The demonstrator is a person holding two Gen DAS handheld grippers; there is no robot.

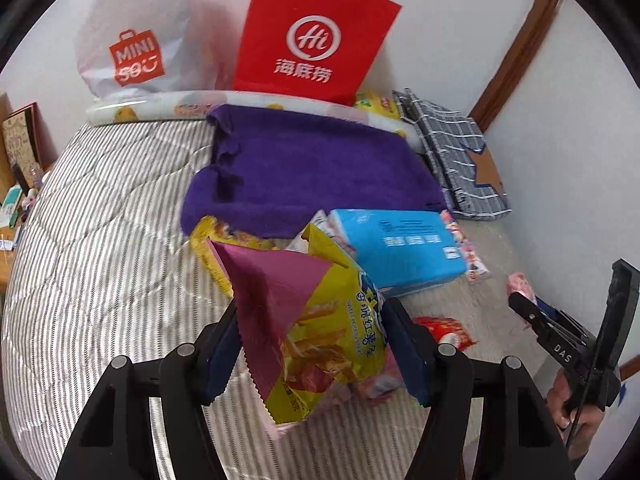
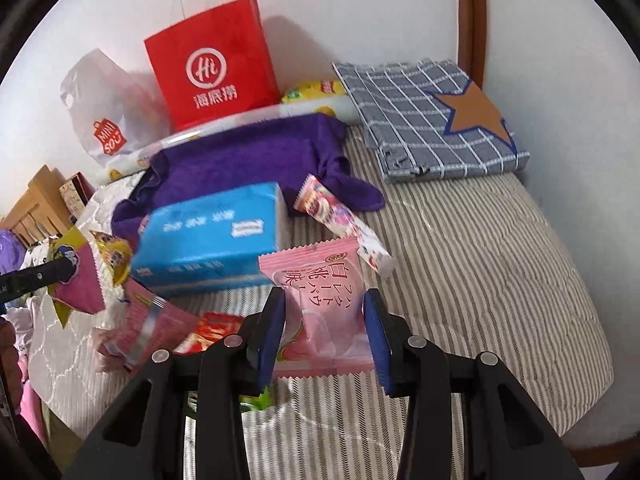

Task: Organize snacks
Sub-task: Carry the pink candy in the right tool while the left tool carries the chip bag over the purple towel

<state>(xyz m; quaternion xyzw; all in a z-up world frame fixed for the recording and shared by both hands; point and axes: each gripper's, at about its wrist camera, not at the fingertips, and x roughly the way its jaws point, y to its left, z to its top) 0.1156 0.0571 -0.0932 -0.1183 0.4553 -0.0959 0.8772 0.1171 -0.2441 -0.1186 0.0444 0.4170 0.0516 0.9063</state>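
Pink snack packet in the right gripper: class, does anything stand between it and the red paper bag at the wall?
Yes. The blue tissue box and purple towel lie between the pink snack packet and the red paper bag; the right gripper grips it.

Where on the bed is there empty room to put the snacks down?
Free: the striped quilt right of the long snack stick, below the checked cloth; also the quilt left of the purple towel. Crowded: around the blue box.

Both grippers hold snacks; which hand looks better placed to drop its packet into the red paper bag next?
Left, probably. In its view the red paper bag stands nearly straight ahead of the yellow packet; for the right gripper it sits off to the left.
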